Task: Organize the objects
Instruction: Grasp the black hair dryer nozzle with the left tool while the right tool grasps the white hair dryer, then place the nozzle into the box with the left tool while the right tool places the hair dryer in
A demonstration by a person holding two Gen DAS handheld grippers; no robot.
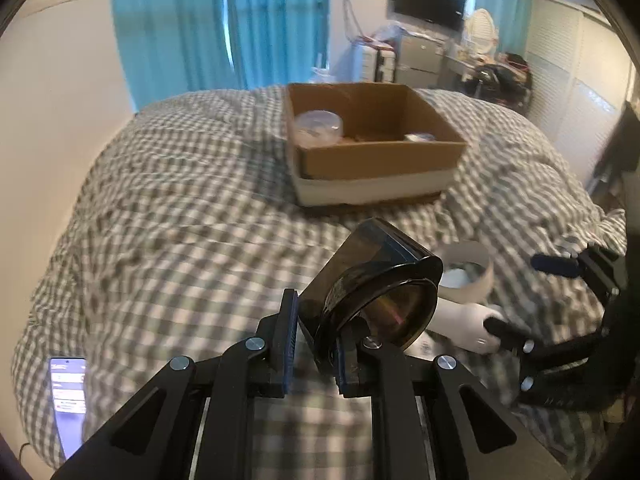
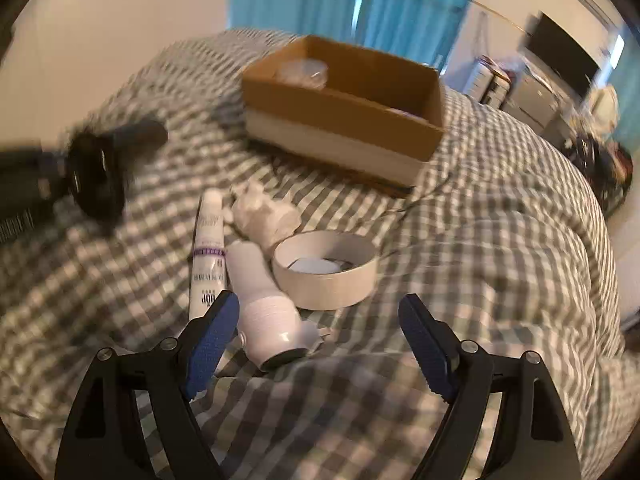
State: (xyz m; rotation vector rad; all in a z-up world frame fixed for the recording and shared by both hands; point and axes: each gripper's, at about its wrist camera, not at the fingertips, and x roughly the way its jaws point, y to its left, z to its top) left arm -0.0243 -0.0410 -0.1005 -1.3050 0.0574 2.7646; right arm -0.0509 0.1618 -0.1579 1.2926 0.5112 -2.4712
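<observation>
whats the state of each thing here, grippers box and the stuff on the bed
left gripper: shut on the black container, lifted off the bed
right gripper: open, over the white bottle
cardboard box: open, partly filled
white bottle: lying down
tube: lying flat
round white tub: uncovered
phone: screen on

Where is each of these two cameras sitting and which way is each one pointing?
Left wrist: sits behind the left gripper, shut on a black container, facing across the checkered bed toward the cardboard box; the right gripper shows at its right edge.
Right wrist: sits behind the open right gripper, facing a white bottle, tube, round white tub and the box; the left gripper shows at left.
Shared: bed, box, tub, bottle, teal curtains.
</observation>
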